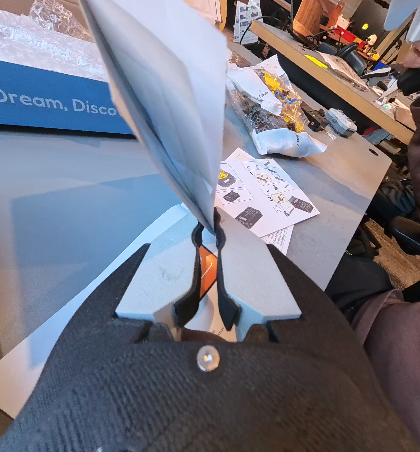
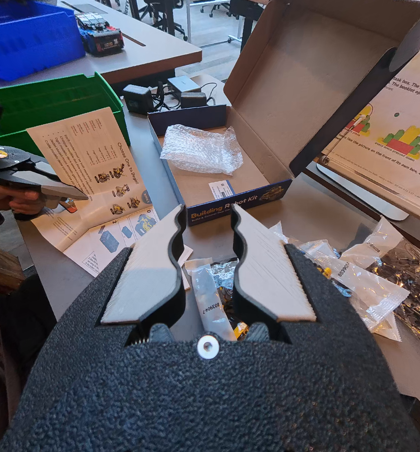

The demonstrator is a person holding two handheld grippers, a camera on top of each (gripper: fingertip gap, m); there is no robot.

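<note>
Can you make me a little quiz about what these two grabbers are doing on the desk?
1. True or false: the left gripper has its fingers shut on the booklet's page.
2. What lies inside the open cardboard box? A) bubble wrap B) a toy car C) scissors
3. Fill in: the right gripper is ____ and holds nothing.

Key: 1 true; 2 A, the bubble wrap; 3 open.

Bare grey table (image 2: 302, 220) lying free just past the parts bags (image 2: 365, 288); open box (image 2: 228, 210) blocking far, raised booklet page (image 2: 86, 156) blocking left.
</note>
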